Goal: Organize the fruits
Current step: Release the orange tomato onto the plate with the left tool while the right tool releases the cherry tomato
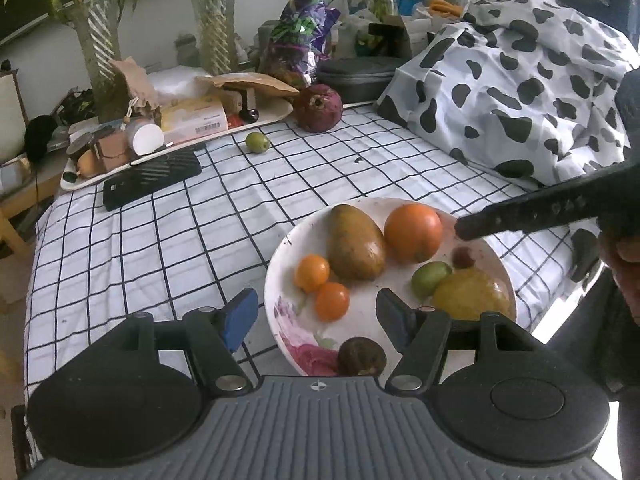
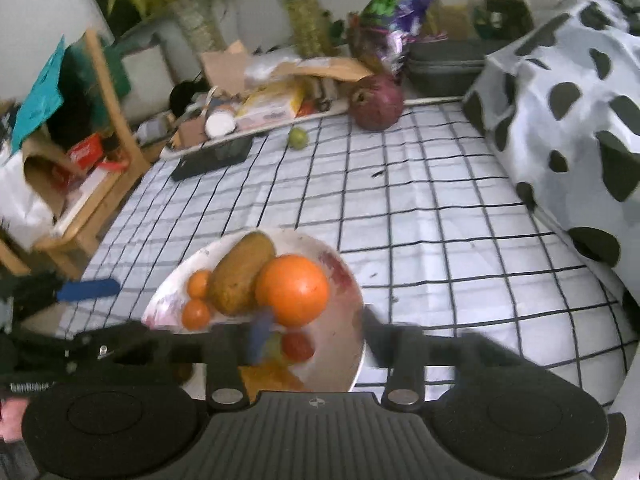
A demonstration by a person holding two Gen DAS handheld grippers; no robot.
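A white flowered plate on the checked cloth holds a brownish mango, a big orange, two small oranges, a green fruit, a yellow fruit and a dark one. My left gripper hovers open over the plate's near rim, holding nothing. From the right, my right gripper's black finger reaches over the plate, near a small dark red fruit. In the right wrist view the right gripper stands open and that red fruit lies blurred between its fingers. A pomegranate and a green fruit sit farther back.
A cluttered tray and a black flat object lie at the back left. A cow-print cloth rises on the right. Plants in glass vases stand behind. A wooden chair stands off the table's left edge.
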